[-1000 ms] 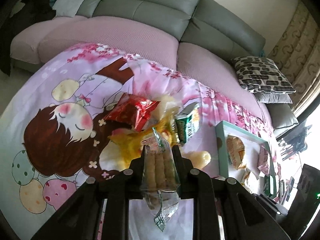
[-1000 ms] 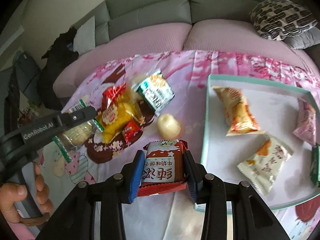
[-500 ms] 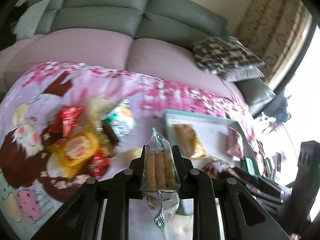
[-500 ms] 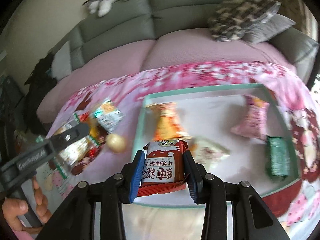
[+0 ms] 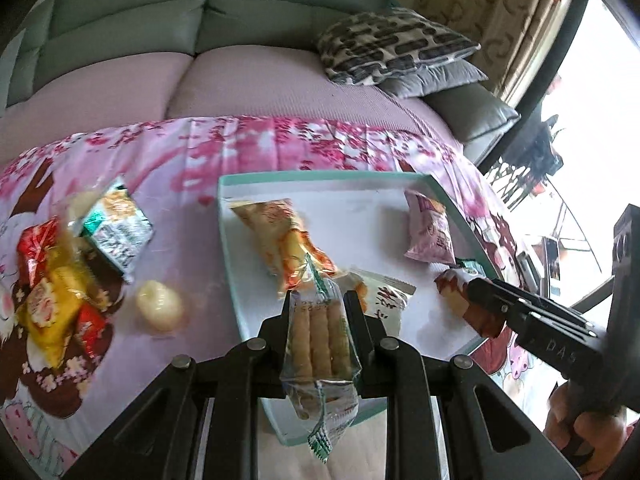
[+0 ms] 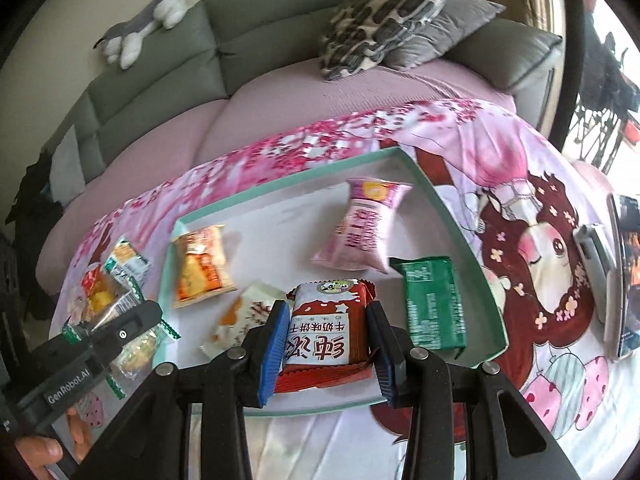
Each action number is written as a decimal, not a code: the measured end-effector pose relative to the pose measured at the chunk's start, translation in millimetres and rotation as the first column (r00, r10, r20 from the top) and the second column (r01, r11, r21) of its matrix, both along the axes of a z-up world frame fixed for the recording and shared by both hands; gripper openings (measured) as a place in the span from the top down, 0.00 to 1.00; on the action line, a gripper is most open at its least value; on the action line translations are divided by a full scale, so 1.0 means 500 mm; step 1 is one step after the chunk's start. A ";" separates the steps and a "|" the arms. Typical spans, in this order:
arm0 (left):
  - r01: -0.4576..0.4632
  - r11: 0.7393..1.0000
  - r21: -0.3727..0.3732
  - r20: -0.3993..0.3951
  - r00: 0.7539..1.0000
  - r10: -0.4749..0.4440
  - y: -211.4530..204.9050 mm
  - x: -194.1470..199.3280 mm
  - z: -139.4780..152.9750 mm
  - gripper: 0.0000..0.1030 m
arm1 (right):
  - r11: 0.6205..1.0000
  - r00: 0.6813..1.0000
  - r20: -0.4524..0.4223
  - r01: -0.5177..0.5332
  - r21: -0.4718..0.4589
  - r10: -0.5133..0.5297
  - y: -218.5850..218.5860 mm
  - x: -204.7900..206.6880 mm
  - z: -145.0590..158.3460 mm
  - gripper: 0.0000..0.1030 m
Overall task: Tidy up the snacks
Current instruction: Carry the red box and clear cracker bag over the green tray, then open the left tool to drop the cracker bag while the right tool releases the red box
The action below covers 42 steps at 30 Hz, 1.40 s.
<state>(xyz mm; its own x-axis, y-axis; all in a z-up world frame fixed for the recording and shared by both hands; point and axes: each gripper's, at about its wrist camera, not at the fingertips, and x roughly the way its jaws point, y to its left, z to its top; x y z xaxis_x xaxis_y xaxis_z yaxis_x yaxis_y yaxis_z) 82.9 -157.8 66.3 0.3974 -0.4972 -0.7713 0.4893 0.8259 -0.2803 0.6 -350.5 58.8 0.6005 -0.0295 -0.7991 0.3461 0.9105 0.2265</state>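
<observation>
the left gripper (image 5: 319,322) is clamped on a clear packet of biscuit sticks (image 5: 318,344) over the near left corner of the teal tray (image 5: 320,177); only its view shows the round pale snack (image 5: 159,307) on the cloth. the right gripper (image 6: 327,334) pinches a red-and-white biscuit pack (image 6: 325,336) above the tray's front; only there does the green packet (image 6: 434,300) show in full.

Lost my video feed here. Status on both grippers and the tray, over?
Left hand-held gripper shut on clear biscuit pack. Right hand-held gripper shut on red biscuit pack. Both over tray; four packets inside, bare floor between them.
</observation>
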 end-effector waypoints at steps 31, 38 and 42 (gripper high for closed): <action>0.030 0.999 -0.026 -0.027 0.999 -0.030 -0.045 0.021 -0.045 0.49 | 1.000 0.999 -0.048 0.002 -0.005 -0.002 0.006 0.028 -0.034 0.58; 0.008 1.000 -0.021 0.022 1.000 -0.008 -0.020 0.015 -0.012 0.32 | 1.000 0.998 -0.069 -0.017 -0.004 0.017 0.020 0.031 -0.039 0.57; -0.057 0.998 -0.024 0.047 0.997 0.058 0.015 0.024 0.000 0.21 | 0.999 0.996 -0.083 -0.040 -0.008 0.040 0.037 0.033 -0.045 0.44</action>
<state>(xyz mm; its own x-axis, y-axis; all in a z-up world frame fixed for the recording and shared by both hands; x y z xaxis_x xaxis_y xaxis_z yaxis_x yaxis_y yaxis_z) 94.7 -150.1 66.4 0.4623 -0.4892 -0.7395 0.4543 0.8469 -0.2763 17.3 -332.0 36.5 0.5332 -0.0145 -0.8458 0.3265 0.9259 0.1899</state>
